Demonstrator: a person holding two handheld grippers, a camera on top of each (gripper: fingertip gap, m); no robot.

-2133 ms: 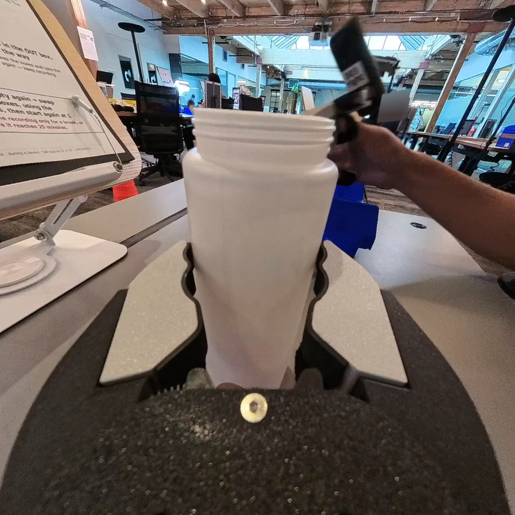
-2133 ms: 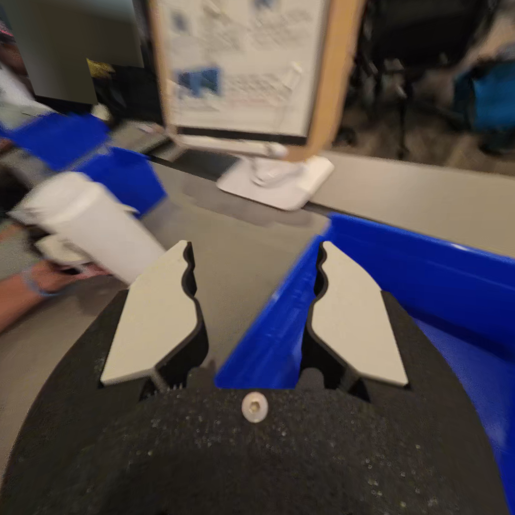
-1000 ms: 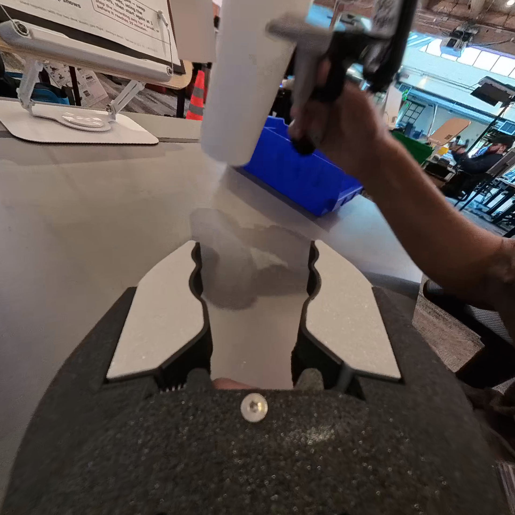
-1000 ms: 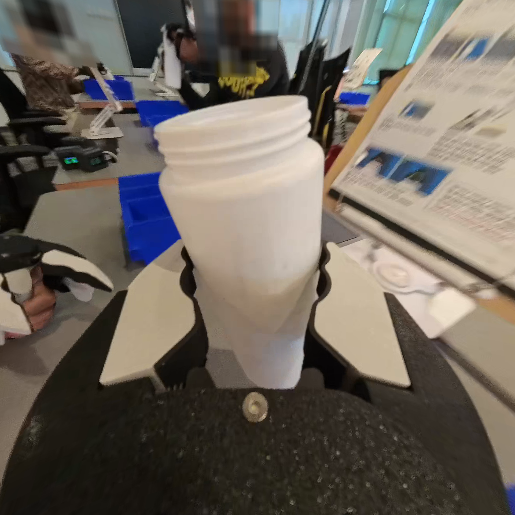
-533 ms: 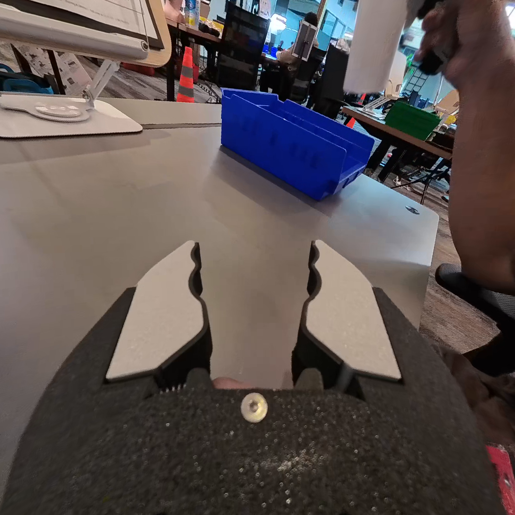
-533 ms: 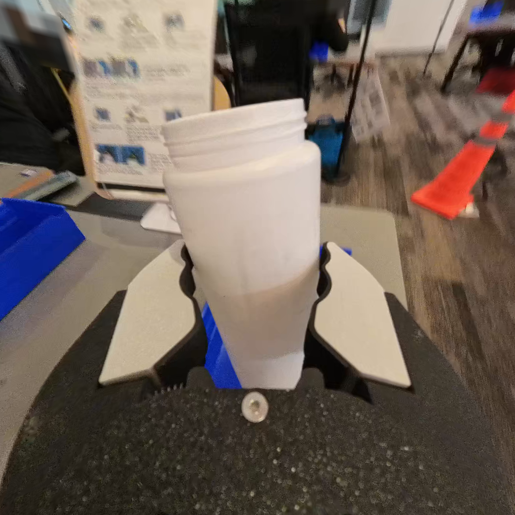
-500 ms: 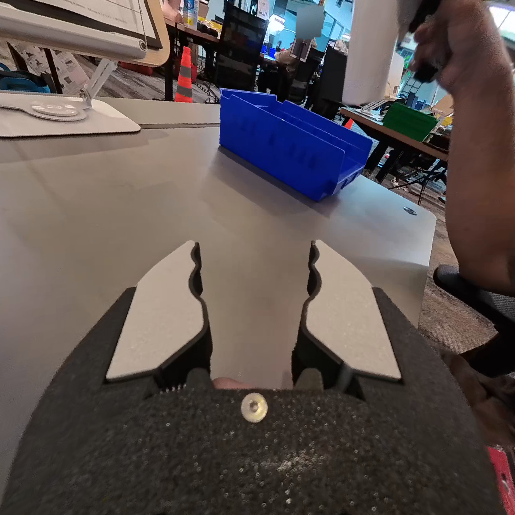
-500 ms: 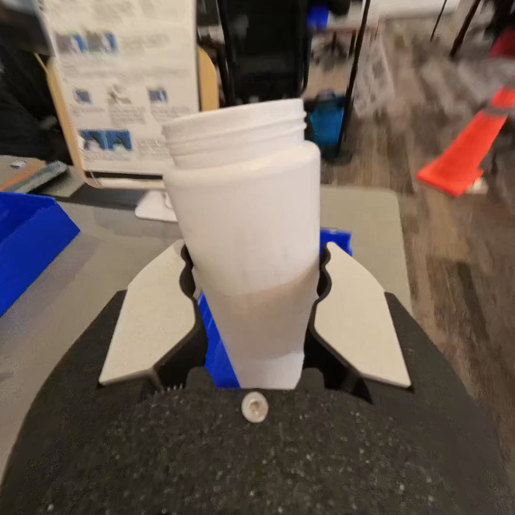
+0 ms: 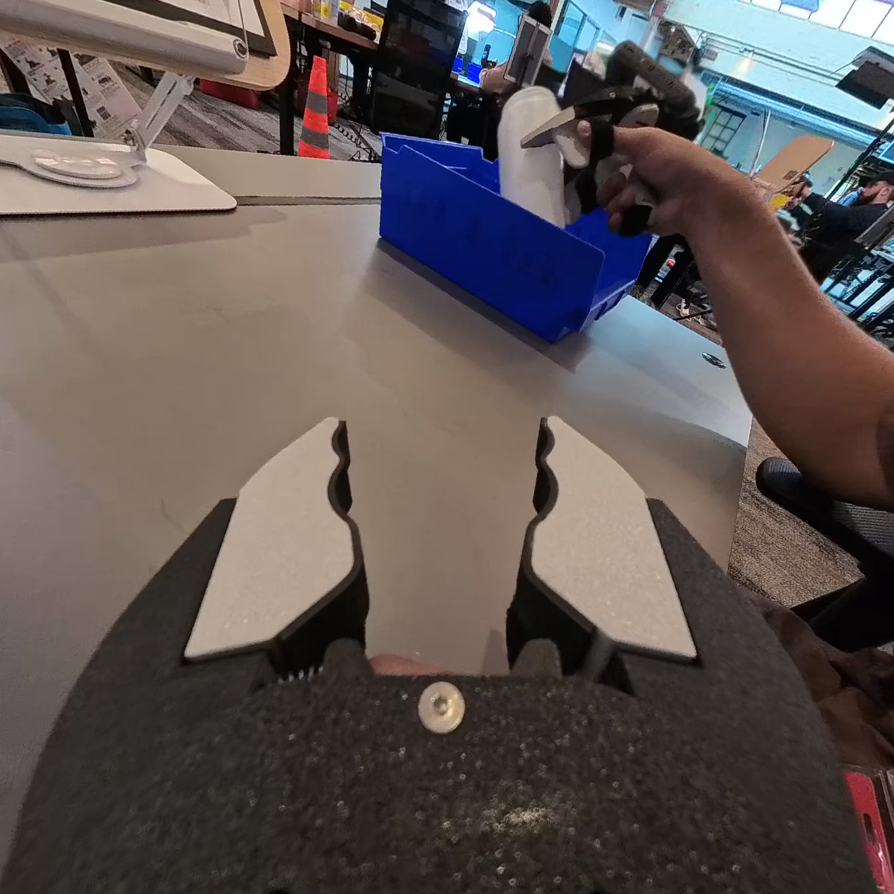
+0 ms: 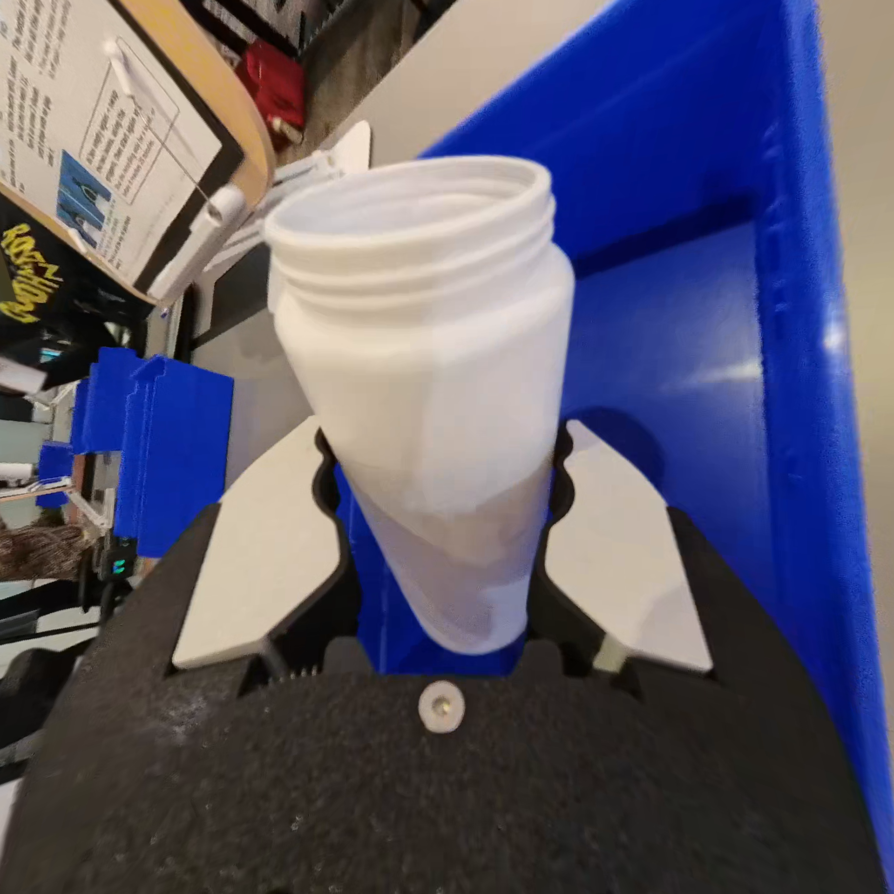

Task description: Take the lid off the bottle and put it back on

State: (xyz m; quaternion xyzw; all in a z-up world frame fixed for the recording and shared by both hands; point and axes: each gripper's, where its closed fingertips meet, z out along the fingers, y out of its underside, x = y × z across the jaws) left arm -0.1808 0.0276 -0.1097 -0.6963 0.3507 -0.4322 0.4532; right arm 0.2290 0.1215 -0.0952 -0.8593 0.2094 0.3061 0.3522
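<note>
**Blue bin takes a lidless bottle**

Blue bin at one o'clock on the grey table. Over it the right gripper pinches the white bottle, neck bare. Left gripper spread, nothing between. Lid unseen; refitting apparently remains.

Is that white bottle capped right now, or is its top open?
Open. The white bottle, gripped in the right tongs over the blue bin, shows a bare threaded neck and hollow mouth; no lid is visible.
</note>
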